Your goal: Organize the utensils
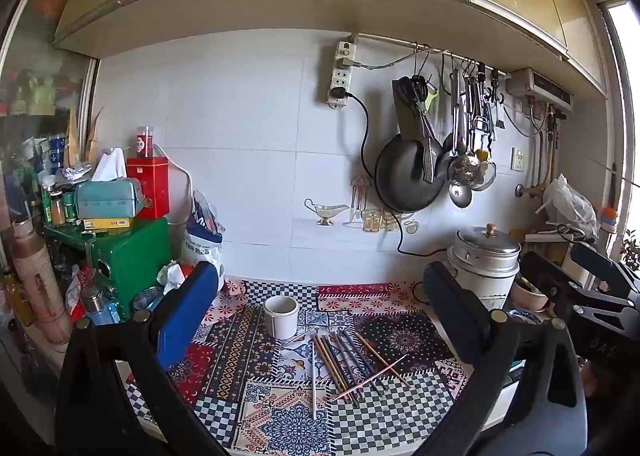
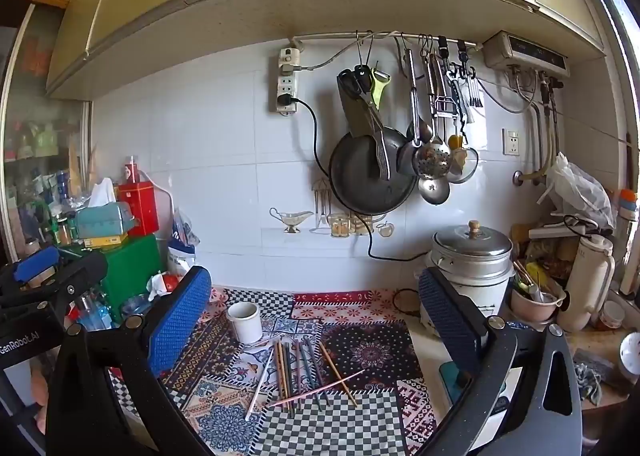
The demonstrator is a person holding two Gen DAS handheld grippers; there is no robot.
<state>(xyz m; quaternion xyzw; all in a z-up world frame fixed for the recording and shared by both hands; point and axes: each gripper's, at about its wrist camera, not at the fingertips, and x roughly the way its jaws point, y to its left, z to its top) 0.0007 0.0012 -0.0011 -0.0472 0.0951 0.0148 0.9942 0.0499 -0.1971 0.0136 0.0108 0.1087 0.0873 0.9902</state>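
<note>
Several loose chopsticks point(image 1: 344, 366) lie scattered on the patterned cloth point(image 1: 256, 408), just in front of a white mug point(image 1: 281, 315) that stands upright and looks empty. My left gripper point(image 1: 320, 320) is open and empty, hovering above and in front of them. The same chopsticks point(image 2: 304, 370) and mug point(image 2: 245, 320) show in the right wrist view. My right gripper point(image 2: 316, 316) is open and empty, held at a like height. Each gripper shows at the edge of the other's view.
A metal steamer pot point(image 1: 486, 256) stands at the back right. A green box point(image 1: 128, 256) with a tissue box and red tin stands at the left. A pan point(image 1: 408, 175) and ladles hang on the wall. Bowls and a thermos point(image 2: 588, 280) crowd the right.
</note>
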